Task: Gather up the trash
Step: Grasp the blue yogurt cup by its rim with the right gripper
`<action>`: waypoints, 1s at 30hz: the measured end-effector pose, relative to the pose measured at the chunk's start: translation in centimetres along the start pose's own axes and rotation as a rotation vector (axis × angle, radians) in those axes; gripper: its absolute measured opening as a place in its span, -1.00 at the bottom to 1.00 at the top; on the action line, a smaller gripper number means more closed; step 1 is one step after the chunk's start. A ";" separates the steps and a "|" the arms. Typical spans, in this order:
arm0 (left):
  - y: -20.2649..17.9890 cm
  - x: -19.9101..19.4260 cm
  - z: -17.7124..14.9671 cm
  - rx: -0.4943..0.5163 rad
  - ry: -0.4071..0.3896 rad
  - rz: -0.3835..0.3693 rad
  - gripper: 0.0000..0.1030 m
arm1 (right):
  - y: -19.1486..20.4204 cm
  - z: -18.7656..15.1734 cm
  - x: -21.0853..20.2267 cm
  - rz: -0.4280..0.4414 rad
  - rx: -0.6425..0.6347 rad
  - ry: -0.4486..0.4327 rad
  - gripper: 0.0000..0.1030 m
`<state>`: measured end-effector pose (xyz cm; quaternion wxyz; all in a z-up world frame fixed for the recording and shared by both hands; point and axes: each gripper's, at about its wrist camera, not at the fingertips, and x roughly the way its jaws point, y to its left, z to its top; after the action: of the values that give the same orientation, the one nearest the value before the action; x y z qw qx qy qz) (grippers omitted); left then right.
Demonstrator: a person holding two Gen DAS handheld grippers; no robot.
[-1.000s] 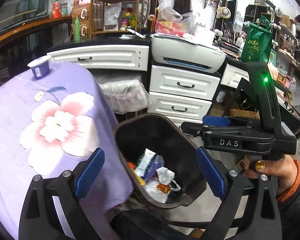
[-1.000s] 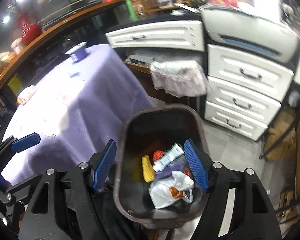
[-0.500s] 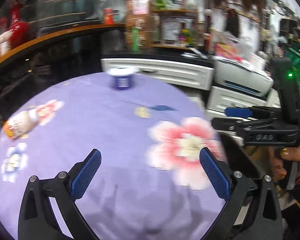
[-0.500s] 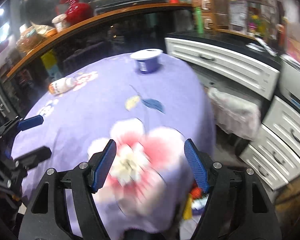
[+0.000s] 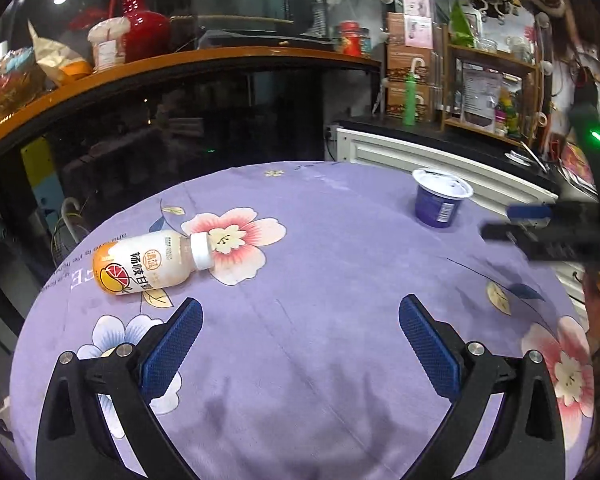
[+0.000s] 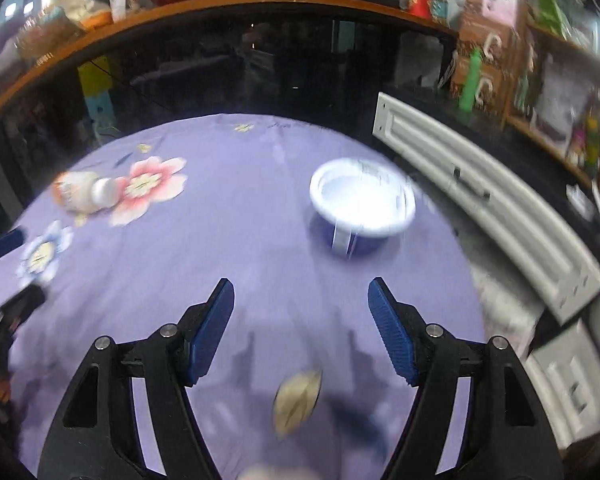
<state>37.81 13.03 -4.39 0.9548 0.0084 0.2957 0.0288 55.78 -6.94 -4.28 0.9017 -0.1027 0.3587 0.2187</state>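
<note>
A small drink bottle [image 5: 152,262] with an orange label and white cap lies on its side at the left of the round purple floral tablecloth [image 5: 320,272]. It also shows blurred in the right wrist view [image 6: 86,192]. A blue yogurt cup [image 5: 440,202] with a white foil lid stands upright at the far right; in the right wrist view the cup [image 6: 360,210] is just ahead. My left gripper [image 5: 298,322] is open and empty above the table, right of the bottle. My right gripper [image 6: 300,306] is open and empty, short of the cup, and also shows from the side in the left wrist view [image 5: 540,228].
White drawers [image 6: 480,200] and a dark counter stand to the right beyond the table edge. A glass display case with an orange-edged shelf [image 5: 180,64] stands behind the table. Shelves of goods [image 5: 488,92] fill the back right. The trash bin is out of view.
Both grippers have swung left from above the trash bin to over the table. The bottle and cup are now close ahead. Both stayed open.
</note>
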 end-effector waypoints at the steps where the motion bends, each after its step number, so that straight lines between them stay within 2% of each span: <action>1: 0.4 0.2 -0.2 -0.016 0.001 -0.016 0.89 | -0.1 0.7 0.7 -0.017 -0.016 0.003 0.35; 5: 1.1 0.8 -0.5 -0.033 0.018 -0.035 0.89 | 0.3 4.1 4.4 -0.082 -0.111 0.029 0.26; 10: 1.4 1.3 -0.6 -0.034 0.033 -0.046 0.89 | -0.5 5.6 8.5 -0.152 -0.159 0.098 0.11; 14: 1.6 1.5 -0.7 -0.044 0.042 -0.063 0.89 | -0.4 5.7 10.2 -0.153 -0.208 0.135 -0.34; 15: 1.6 1.5 -0.7 -0.050 0.045 -0.068 0.89 | -0.1 5.7 10.4 -0.155 -0.223 0.137 -0.39; 17: 1.7 1.5 -0.8 -0.053 0.047 -0.066 0.89 | 0.3 5.5 10.6 -0.165 -0.245 0.140 -0.67; 19: 1.7 1.6 -0.8 -0.054 0.050 -0.060 0.89 | 0.7 5.2 10.7 -0.162 -0.256 0.138 -0.77; 22: 1.7 1.7 -0.9 -0.057 0.056 -0.066 0.89 | 1.3 4.9 10.3 -0.177 -0.264 0.109 -0.79; 30: 2.3 1.9 -1.0 -0.098 0.061 -0.071 0.89 | 3.1 4.5 7.1 -0.112 -0.250 0.031 -0.79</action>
<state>38.65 15.40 -6.21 0.9450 -0.0496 0.3230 0.0096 61.60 -0.43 -6.02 0.8870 -0.2377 0.3360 0.2094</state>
